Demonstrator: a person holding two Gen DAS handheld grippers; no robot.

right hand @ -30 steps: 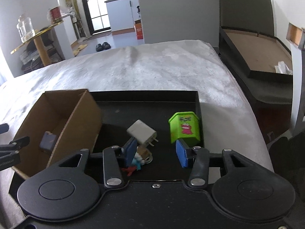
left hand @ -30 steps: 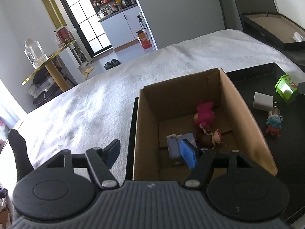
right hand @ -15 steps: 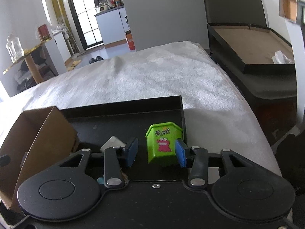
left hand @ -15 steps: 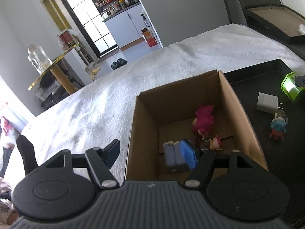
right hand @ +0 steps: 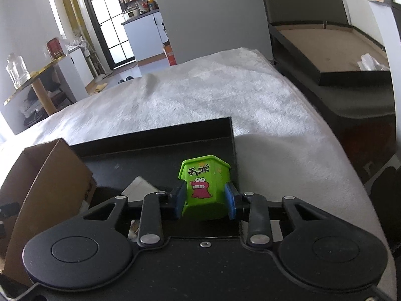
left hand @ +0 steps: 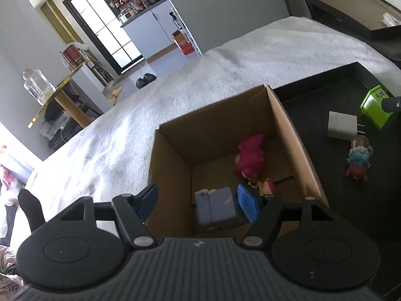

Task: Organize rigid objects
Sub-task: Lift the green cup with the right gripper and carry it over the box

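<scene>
right tool (right hand: 205, 199): pads closed on both sides of green snack box (right hand: 204, 189), over black tray (right hand: 155, 140) | handling: likely light, thin-walled (crushable), grip mid-body flats | left tool (left hand: 198, 204): wide open, empty, above cardboard box (left hand: 295, 135) | next: box likely goes there

Green box (right hand: 204, 188): seemingly "チョコビ"

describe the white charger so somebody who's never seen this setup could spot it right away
Find the black tray on the white bedspread, right of the cardboard box. The white charger lies on the tray between the box and the green snack box. It is the only plain white block, with metal prongs on one end.
</scene>
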